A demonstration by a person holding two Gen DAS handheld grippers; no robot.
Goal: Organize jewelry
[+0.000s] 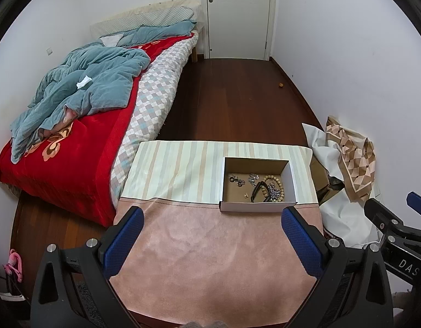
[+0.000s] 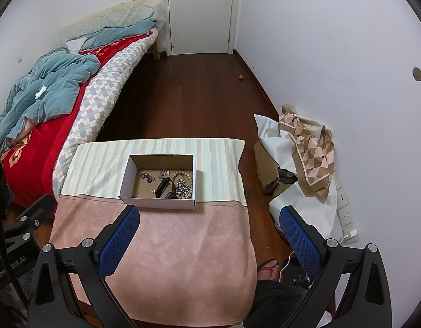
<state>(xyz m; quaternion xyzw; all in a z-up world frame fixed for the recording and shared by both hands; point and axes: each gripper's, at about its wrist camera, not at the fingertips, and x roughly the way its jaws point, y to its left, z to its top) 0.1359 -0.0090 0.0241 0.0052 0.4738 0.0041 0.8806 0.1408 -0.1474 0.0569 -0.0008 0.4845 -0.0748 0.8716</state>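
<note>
scene: shallow white cardboard box (image 2: 158, 201) on cloth-covered table, jewelry inside | wooden bead bracelet (image 2: 183, 176) at box's right: light, stiff, take by rim | left gripper (image 1: 211, 235), right gripper (image 2: 210, 232): both spread wide, empty, short of box

Bed with a red floral blanket (image 1: 71, 161) and a crumpled teal quilt (image 1: 93, 82) on top, checkered pastel mattress cover (image 1: 153, 101) hanging over its side, white closed door (image 2: 200, 11) at the far end of the dark wooden floor (image 2: 188, 98). Table covered by a pink and pale striped cloth (image 2: 180, 248). Against the right wall: brown diamond-patterned scarf (image 2: 311, 147) draped over white wrapping (image 2: 308, 207), brown cardboard piece (image 2: 266, 166) beside it, white power strip (image 2: 344, 210) on the floor.
</note>
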